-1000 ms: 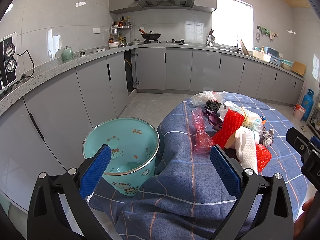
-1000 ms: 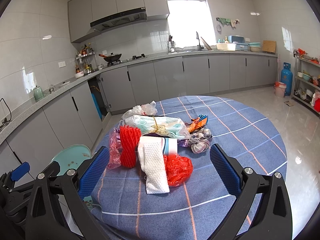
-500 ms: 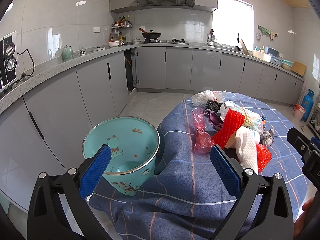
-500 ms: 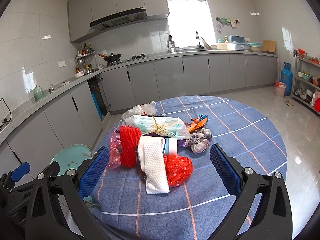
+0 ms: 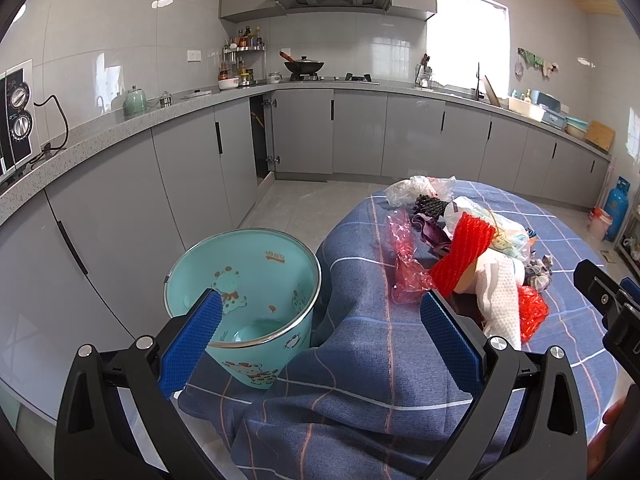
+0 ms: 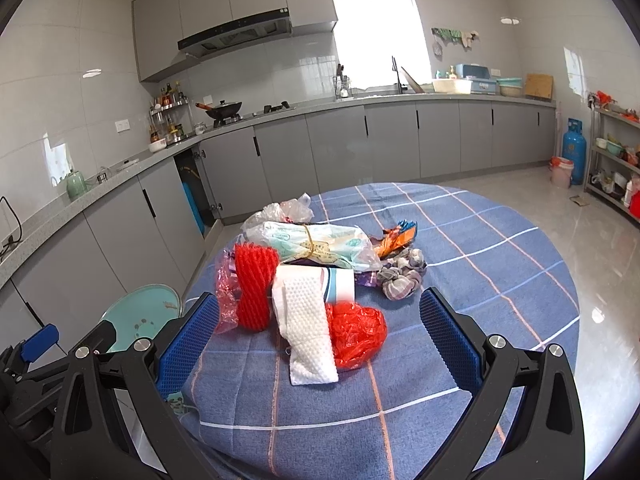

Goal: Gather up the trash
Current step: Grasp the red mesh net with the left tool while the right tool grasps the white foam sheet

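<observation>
tablecloth (image 6: pixel 460 264): woven cloth, matt blue check, rumpled below the left jaws
bin (image 5: pixel 240 304): glossy teal plastic with a shiny metal rim, behind the left gripper's left pad
foam net (image 6: pixel 254 284): red, ribbed, rough mesh, just ahead of the right gripper's left pad
paper towel (image 6: pixel 306 332): white, dimpled, matt, between the right jaws
red bag (image 6: pixel 358 334): thin crinkled plastic, glossy
pads (image 6: pixel 450 338): blue, textured rubber-like

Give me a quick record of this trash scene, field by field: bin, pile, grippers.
bin: teal bin, beside the table, looks empty
pile: red foam net, white foam sheet, red plastic bag, tissue pack, on the blue checked tablecloth
left hand-held gripper: open, holding nothing
right hand-held gripper: open, facing the pile
</observation>
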`<act>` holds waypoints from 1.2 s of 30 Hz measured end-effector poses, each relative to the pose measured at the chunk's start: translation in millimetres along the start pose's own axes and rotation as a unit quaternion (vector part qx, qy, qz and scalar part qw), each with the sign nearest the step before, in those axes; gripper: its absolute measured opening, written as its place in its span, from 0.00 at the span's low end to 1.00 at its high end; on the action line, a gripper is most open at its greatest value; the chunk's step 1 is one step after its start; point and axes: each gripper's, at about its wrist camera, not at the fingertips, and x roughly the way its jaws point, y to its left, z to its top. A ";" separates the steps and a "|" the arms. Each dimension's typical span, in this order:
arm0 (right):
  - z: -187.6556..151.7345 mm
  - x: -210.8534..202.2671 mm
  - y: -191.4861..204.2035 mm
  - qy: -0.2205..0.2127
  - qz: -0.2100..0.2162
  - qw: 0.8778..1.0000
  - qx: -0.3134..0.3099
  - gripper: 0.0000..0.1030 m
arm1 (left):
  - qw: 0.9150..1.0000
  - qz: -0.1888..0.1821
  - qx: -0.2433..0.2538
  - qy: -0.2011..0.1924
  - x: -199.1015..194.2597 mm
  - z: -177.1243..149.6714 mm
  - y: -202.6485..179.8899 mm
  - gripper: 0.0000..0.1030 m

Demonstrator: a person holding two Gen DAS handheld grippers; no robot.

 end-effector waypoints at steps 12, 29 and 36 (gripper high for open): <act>-14.1 27.0 -29.6 0.046 -0.003 0.999 0.012 0.63 | 0.999 -0.023 0.009 0.024 22.4 -8.6 -3.7 0.94; -18.5 92.0 -19.0 0.116 0.074 0.991 0.002 0.50 | 0.997 -0.066 0.024 0.044 70.9 -5.0 -8.8 0.81; -18.7 110.4 -12.2 0.129 0.078 0.988 -0.020 0.48 | 0.993 -0.107 0.044 0.025 80.4 18.7 -33.2 0.81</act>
